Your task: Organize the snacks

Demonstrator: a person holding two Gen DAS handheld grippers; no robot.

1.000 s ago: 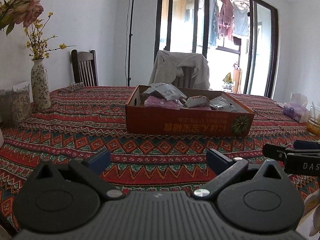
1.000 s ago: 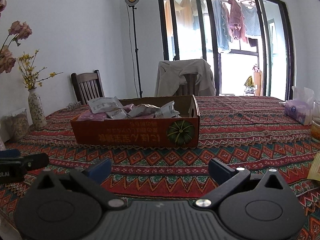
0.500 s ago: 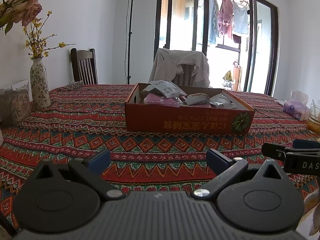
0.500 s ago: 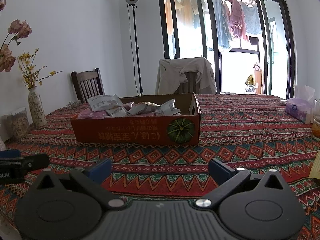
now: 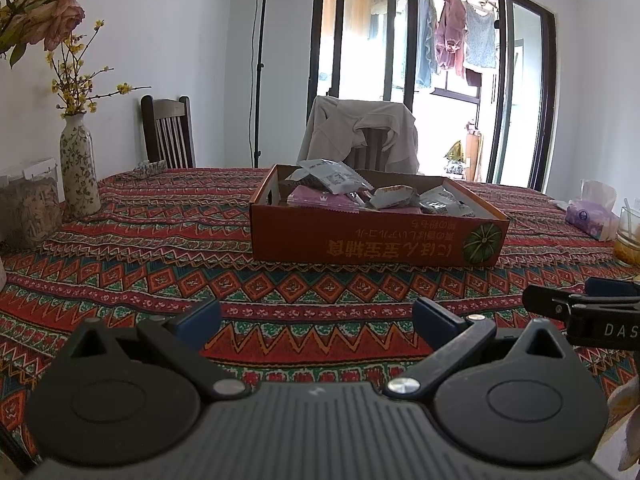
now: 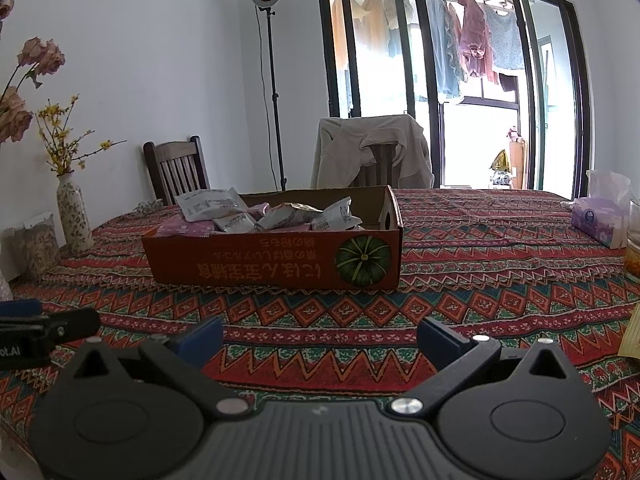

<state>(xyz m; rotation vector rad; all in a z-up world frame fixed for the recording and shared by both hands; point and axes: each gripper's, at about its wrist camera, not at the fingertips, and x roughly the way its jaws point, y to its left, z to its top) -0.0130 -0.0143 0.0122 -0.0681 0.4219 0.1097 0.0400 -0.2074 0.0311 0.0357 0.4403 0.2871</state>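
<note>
An orange cardboard box with a pumpkin print stands on the patterned tablecloth, holding several snack packets, white, silver and pink. My left gripper hovers low over the cloth in front of the box, open and empty. My right gripper is likewise open and empty, short of the box. Each gripper's tip shows at the edge of the other's view: the right gripper and the left gripper.
A flower vase and a jar stand at the left. A tissue pack and a glass sit at the right. Two chairs stand behind the table; one has clothing draped on it. A yellow packet edge shows at the far right.
Both views have tilted down slightly so the box sits lower in frame. Both grippers stay open.
</note>
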